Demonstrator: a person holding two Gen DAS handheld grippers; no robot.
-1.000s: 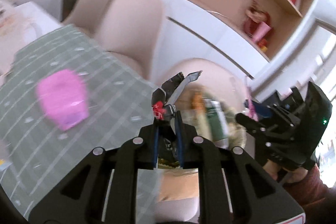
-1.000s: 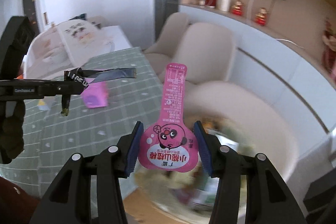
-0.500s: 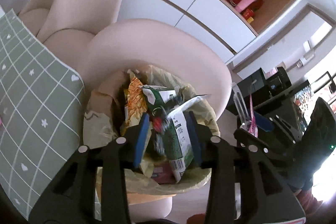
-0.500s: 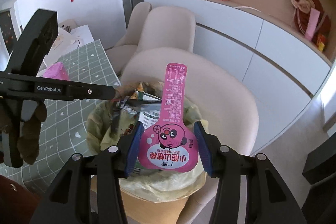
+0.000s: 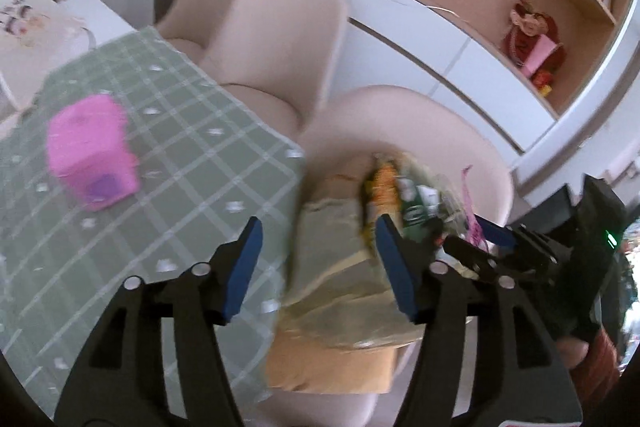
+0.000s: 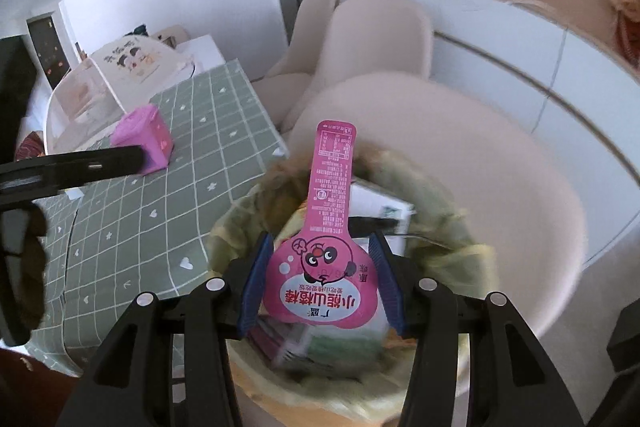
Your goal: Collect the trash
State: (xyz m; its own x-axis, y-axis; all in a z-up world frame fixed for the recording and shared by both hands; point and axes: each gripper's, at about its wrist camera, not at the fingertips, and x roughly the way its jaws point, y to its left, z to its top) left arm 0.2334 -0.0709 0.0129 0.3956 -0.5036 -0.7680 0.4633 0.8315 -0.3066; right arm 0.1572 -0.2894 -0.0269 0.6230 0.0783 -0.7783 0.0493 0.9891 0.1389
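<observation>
My right gripper (image 6: pixel 318 277) is shut on a pink snack wrapper (image 6: pixel 326 227) with a cartoon face, held upright just above the trash bin (image 6: pixel 460 247), whose bag holds several wrappers and a carton. My left gripper (image 5: pixel 318 263) is open and empty, over the table edge beside the bin (image 5: pixel 360 291). The right gripper with the pink wrapper (image 5: pixel 470 211) shows at the right of the left wrist view. A pink box (image 5: pixel 90 151) lies on the green checked tablecloth (image 5: pixel 180 179); it also shows in the right wrist view (image 6: pixel 146 141).
Beige chairs (image 5: pixel 280 39) stand behind the table and the bin rests on a round beige seat (image 6: pixel 500 163). A white cover with a printed panel (image 6: pixel 120 75) sits at the table's far end. White cabinets and shelves with ornaments line the back wall.
My left gripper opened and let its dark wrapper go into the bin, then swung back left toward the table. My right gripper carried the pink wrapper to a spot over the bin.
</observation>
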